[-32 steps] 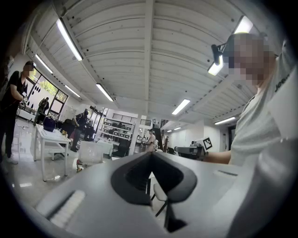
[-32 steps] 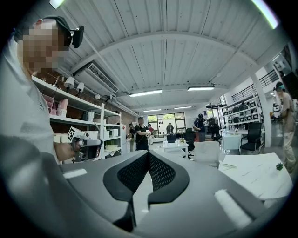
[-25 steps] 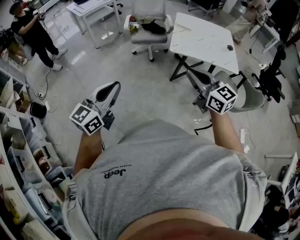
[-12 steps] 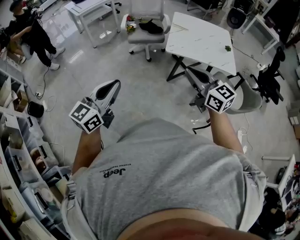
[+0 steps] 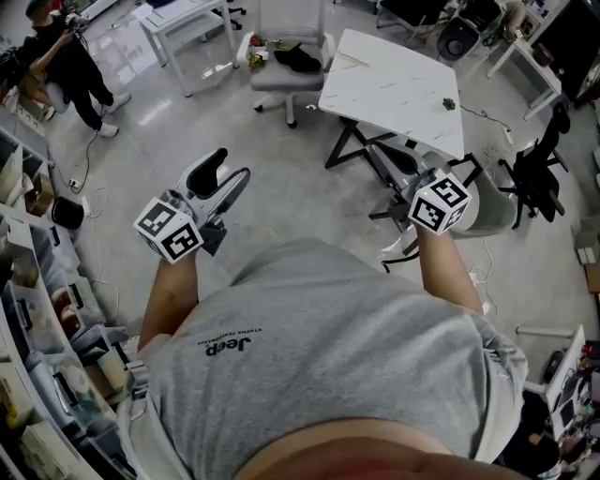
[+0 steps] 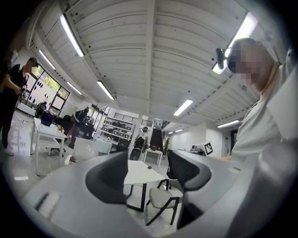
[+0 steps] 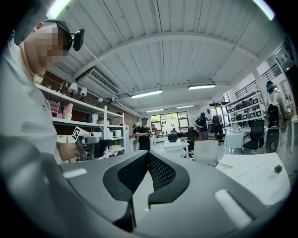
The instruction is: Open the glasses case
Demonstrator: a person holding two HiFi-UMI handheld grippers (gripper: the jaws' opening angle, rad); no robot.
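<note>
Nothing has started yet. The left claw (image 5: 228,171) is opening and empty. The right claw (image 7: 148,160) is closed and empty. I see no glasses case. Next, look on the white desk (image 5: 394,89), upper right.

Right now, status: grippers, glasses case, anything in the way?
Left gripper opening, empty. Right gripper shut, empty. No glasses case visible. White table ahead.

Open floor (image 5: 291,192) ahead; white table (image 5: 394,89) and chair (image 5: 292,19) beyond.

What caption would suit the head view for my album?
Person before white table: left gripper opening, empty; right gripper shut.
</note>
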